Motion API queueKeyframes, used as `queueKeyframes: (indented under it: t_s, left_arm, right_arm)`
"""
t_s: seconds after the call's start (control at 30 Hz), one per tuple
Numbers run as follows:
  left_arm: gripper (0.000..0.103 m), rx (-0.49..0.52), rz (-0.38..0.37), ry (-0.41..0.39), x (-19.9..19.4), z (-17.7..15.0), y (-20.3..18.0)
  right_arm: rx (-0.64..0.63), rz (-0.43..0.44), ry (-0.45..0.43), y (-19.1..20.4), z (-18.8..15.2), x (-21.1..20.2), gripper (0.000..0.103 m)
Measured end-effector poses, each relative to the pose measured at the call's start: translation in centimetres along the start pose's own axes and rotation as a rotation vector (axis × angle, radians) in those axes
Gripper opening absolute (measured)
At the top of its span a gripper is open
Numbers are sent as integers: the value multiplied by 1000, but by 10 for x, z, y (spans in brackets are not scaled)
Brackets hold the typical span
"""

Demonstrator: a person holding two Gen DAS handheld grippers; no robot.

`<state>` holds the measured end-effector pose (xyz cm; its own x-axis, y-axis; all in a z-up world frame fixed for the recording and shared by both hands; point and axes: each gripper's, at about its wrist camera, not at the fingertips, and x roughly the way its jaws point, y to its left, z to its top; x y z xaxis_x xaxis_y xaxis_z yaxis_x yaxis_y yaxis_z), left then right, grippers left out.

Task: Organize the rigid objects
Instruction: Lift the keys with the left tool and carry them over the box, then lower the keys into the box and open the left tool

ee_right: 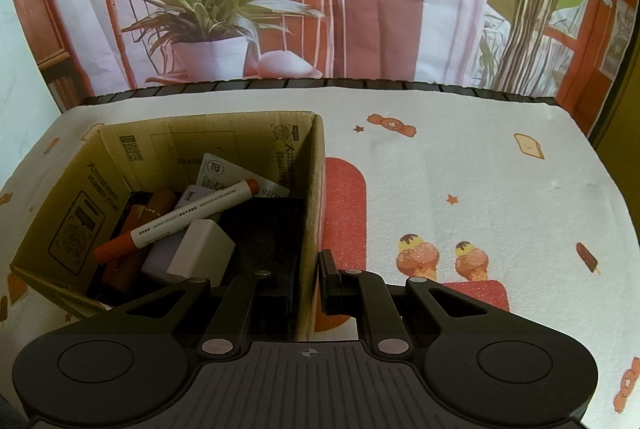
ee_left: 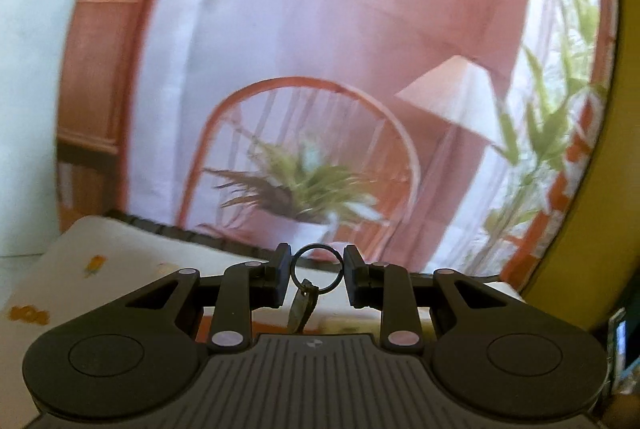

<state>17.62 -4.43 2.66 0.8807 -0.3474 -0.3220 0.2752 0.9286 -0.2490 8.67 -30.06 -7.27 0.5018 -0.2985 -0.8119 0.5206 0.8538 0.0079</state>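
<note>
Pinching a key ring (ee_left: 317,268) edge-on between the nearly closed left jaws, keys (ee_left: 301,309) dangling below at 6 o'clock, well above the tabletop (ee_left: 120,249). Clamping the box (ee_right: 308,197) wall at its right side with the right gripper (ee_right: 306,283), jaws almost fully closed on the cardboard. Risking a slip: thin round wire, held only at two small spots, probably twisting or popping free under swinging keys. Risking a miss too, the ring dropping onto the tabletop instead of among the marker (ee_right: 188,221) and blocks inside. Possibly tilting the box through any tug on that wall.
</note>
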Motion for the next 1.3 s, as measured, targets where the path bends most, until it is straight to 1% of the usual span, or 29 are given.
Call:
queueKeyframes:
  t_s: [0.13,0.23,0.37,0.6,0.7,0.87,1.03,1.3]
  left_arm:
    - [30,8,-74,11,8,2,-21]
    - [30,23,-119,36,13,-4,-32]
    - [30,38,-187,93,22,-18,-43]
    - [30,23,-243,223,42,-47,-48]
    - [30,13,-252,274,48,-60,-47]
    - [30,-2,-234,340,60,-74,-41]
    - [30,26,-220,366,70,-77,-43]
    - [30,75,-195,414,99,-86,-52]
  right_arm:
    - [0,0,-1,0,0,0,12]
    - [0,0,0,0,0,0,12]
    - [0,0,0,-1,0,0,12]
    - [2,3,-1,-1,-1,1,12]
    - [3,4,-1,0,-1,1,12]
    - [3,5,-1,-1,-1,1,12]
    - [3,3,0,-1,-1,2,12]
    - [3,6,0,-1,-2,2,12]
